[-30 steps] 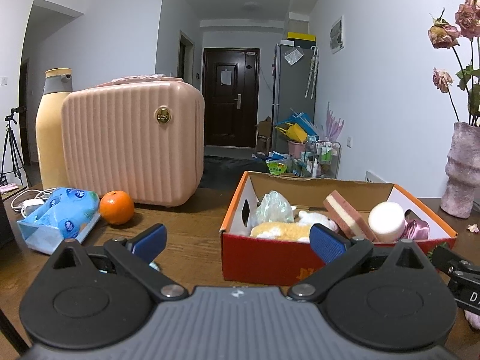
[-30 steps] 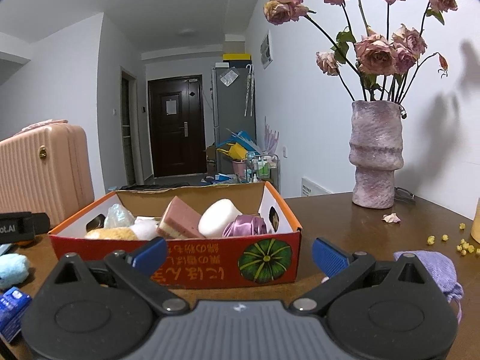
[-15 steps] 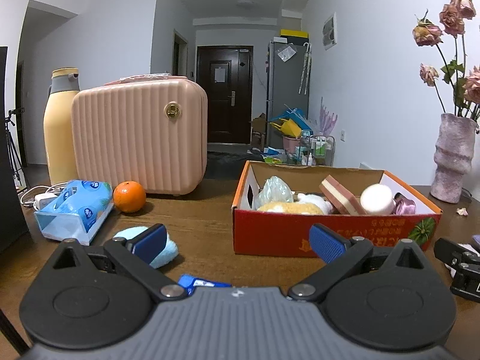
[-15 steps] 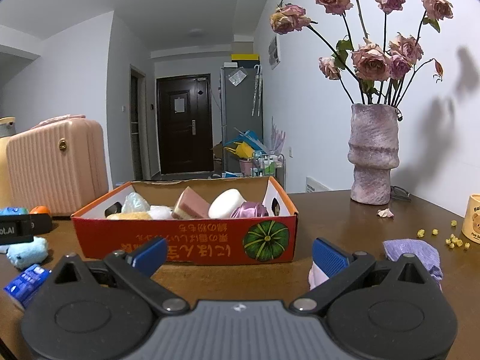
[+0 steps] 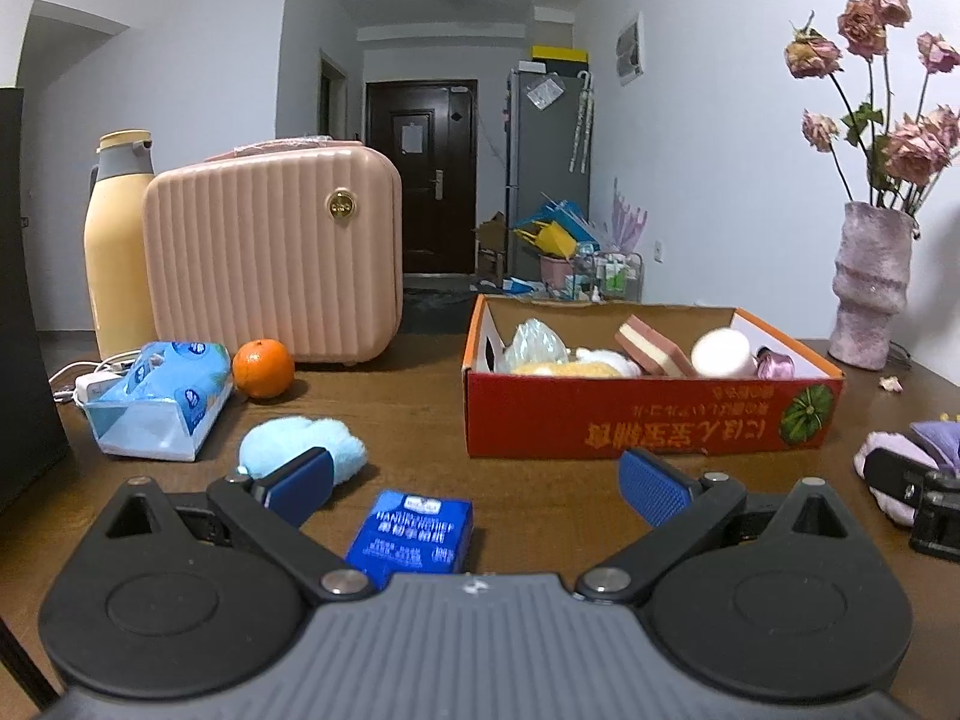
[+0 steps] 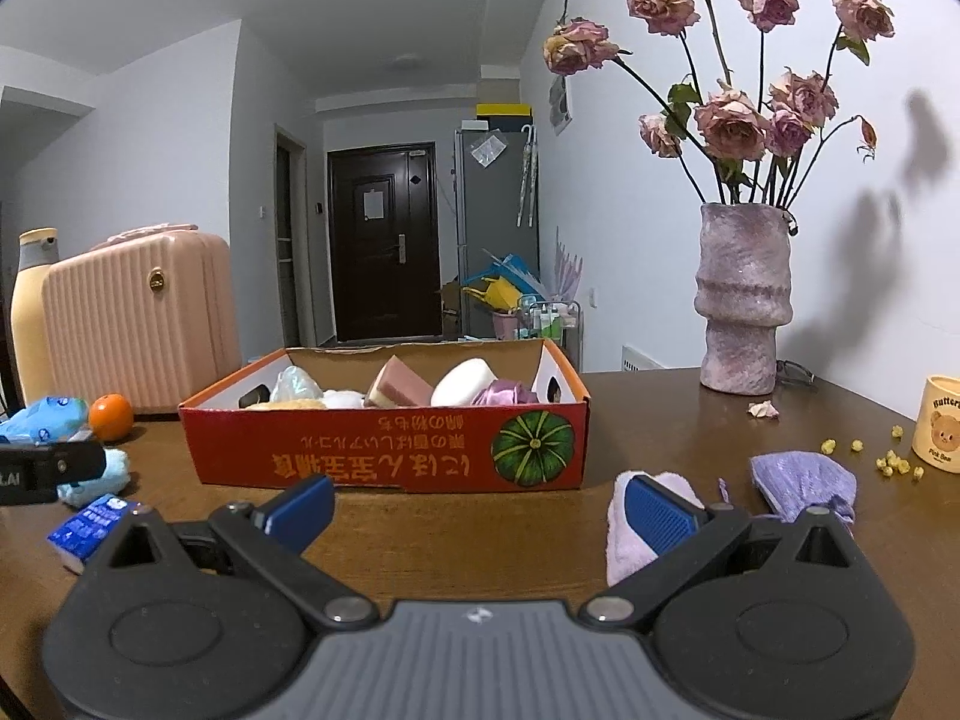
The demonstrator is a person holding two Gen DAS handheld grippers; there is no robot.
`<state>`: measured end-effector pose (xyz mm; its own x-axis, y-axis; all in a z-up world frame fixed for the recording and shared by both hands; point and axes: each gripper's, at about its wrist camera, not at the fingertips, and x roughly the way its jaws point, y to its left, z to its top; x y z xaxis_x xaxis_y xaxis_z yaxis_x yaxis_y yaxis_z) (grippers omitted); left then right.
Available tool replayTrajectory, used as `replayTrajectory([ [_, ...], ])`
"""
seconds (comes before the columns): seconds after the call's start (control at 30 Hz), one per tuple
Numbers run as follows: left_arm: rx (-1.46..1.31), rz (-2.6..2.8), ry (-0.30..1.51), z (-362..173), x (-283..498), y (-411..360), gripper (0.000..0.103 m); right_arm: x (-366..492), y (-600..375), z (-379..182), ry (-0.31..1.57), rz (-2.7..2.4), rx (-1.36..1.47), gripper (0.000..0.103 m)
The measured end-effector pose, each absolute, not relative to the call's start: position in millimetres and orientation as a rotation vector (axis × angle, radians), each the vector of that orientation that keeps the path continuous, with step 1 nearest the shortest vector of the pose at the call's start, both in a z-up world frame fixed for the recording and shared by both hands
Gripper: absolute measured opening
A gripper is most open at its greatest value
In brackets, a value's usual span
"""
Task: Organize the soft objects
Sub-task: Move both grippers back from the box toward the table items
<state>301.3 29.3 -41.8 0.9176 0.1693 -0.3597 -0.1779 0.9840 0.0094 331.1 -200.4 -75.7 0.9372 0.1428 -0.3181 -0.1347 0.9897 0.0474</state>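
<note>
A red cardboard box (image 5: 648, 420) (image 6: 384, 450) sits mid-table and holds sponges, a white puff and other soft items. My left gripper (image 5: 474, 489) is open and empty, well back from the box. A light blue plush (image 5: 300, 450) (image 6: 99, 471) lies by its left finger, and a blue tissue pack (image 5: 411, 531) (image 6: 90, 525) lies between the fingers' line on the table. My right gripper (image 6: 480, 510) is open and empty. A pale pink cloth (image 6: 636, 525) lies behind its right finger, with a purple knitted cloth (image 6: 804, 483) (image 5: 936, 438) further right.
A pink case (image 5: 273, 252), a yellow flask (image 5: 117, 246), an orange (image 5: 263, 368) and a blue tissue bag (image 5: 159, 399) stand at the left. A vase of dried roses (image 6: 744, 300) and a bear cup (image 6: 939, 432) stand right, with yellow crumbs (image 6: 894, 462) nearby.
Both grippers have pulled back from the box, staying open. The blue plush, tissue pack and the pink and purple cloths have come into fuller view.
</note>
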Motion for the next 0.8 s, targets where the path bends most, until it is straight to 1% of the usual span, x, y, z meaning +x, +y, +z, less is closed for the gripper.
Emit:
replayTrajectory([
  [0.37, -0.020, 0.154, 0.417, -50, 290, 40, 0.103, 325, -208, -77, 0.339, 0.138, 0.043, 0.103],
  [0.57, -0.022, 0.169, 0.471, -58, 301, 54, 0.103, 326, -209, -78, 0.347, 0.130, 0.048, 0.103],
  [0.8, -0.031, 0.172, 0.574, -75, 324, 75, 0.103, 328, -209, -80, 0.356, 0.121, 0.046, 0.103],
])
